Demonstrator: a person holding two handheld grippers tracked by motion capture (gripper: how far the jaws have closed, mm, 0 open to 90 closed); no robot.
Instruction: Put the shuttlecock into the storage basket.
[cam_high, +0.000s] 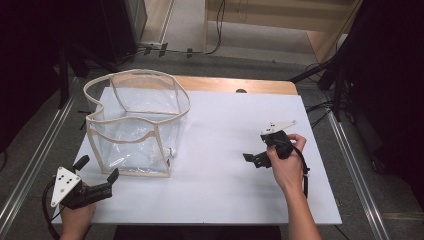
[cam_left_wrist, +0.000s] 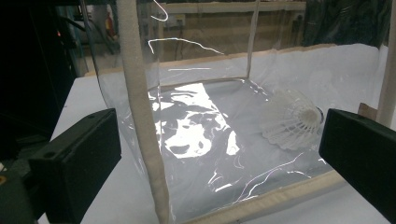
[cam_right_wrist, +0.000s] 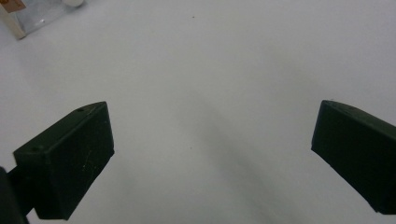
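A white feathered shuttlecock (cam_left_wrist: 295, 122) lies inside the clear plastic bag with beige trim (cam_high: 135, 125). The left gripper (cam_high: 97, 169), wide open and empty, sits just beside the bag's near corner. The right gripper (cam_high: 255, 150), also spread and empty, hovers over the white surface (cam_high: 220, 165) well apart from the bag.

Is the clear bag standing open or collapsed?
Standing open: the clear bag's beige rim gapes wide at the top, walls upright. A shuttlecock lies at its base.
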